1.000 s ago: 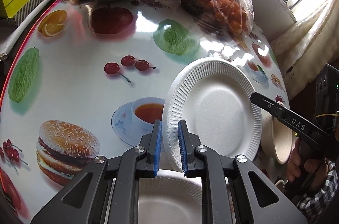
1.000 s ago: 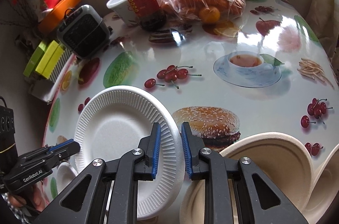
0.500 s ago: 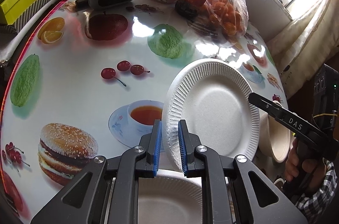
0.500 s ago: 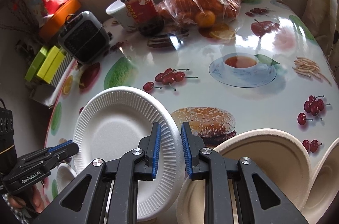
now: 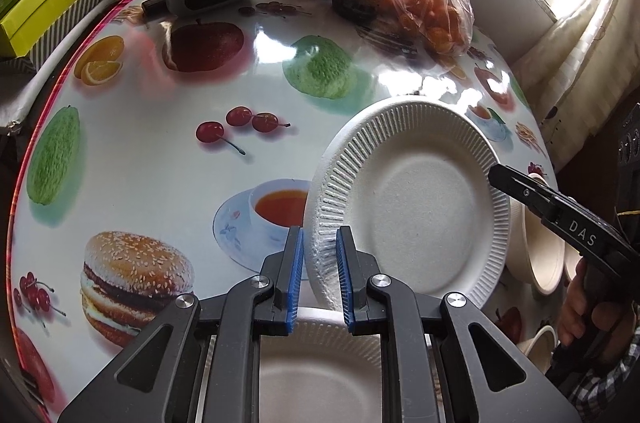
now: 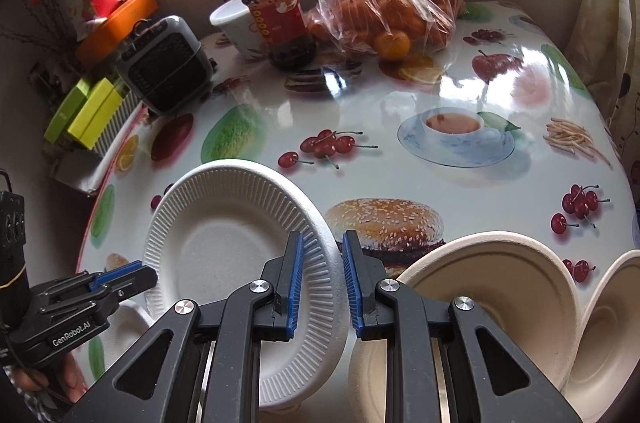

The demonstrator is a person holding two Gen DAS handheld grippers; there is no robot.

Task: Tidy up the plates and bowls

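Both the left gripper (image 5: 318, 273) and right gripper (image 6: 322, 281) pinch opposite rims of 1 tilted white plate (image 5: 416, 207) over the table (image 5: 160, 151) edge, open tabletop beyond.

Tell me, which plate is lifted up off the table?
The ribbed white plate, tilted on edge and pinched at opposite rims by both tongs. The other white plate lies flat underneath.

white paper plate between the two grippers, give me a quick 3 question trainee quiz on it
1. True or false: the white paper plate lies flat on the table.
2. Which gripper grips its rim: A left gripper, B right gripper, C both?
3. What fruit fills the plastic bag?

Key: 1 false, it is held tilted on edge. 2 C. 3 oranges.
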